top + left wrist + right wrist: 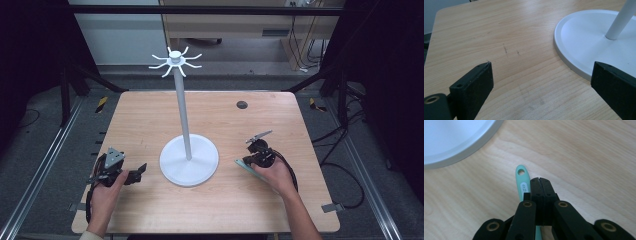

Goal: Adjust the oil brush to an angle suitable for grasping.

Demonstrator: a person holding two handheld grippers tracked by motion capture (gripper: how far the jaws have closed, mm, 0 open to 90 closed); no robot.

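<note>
Lying flat on the wooden counter (150,210), a slim mint-green handle (522,181) with a hanging hole at its tip points toward the round white base of the hook stand (189,160), just short of its rim. In the high view it peeks out as a pale sliver (244,165) under the right tongs (262,159), on the stand's right. The right tongs (540,180) have their jaws pressed together with nothing between them, resting just beside and over the handle rather than clamped on it. On the stand's left, the left tongs (141,170) are held near the base with jaws wide apart and empty; their own camera looks across bare wood (511,50) to the base's rim (564,57). What tool the handle belongs to cannot be told, since its far end is hidden beneath the gripper. By its look it is light, stiff plastic with a smooth, possibly slippery skin, thin enough to lie close against the wood, so getting a jaw under it may be the hard part. A sound hold would seem to be across its narrow width, a little behind the hole, leaving that eye free should it be meant for one of the curved hooks at the stand's top (175,61).
</note>
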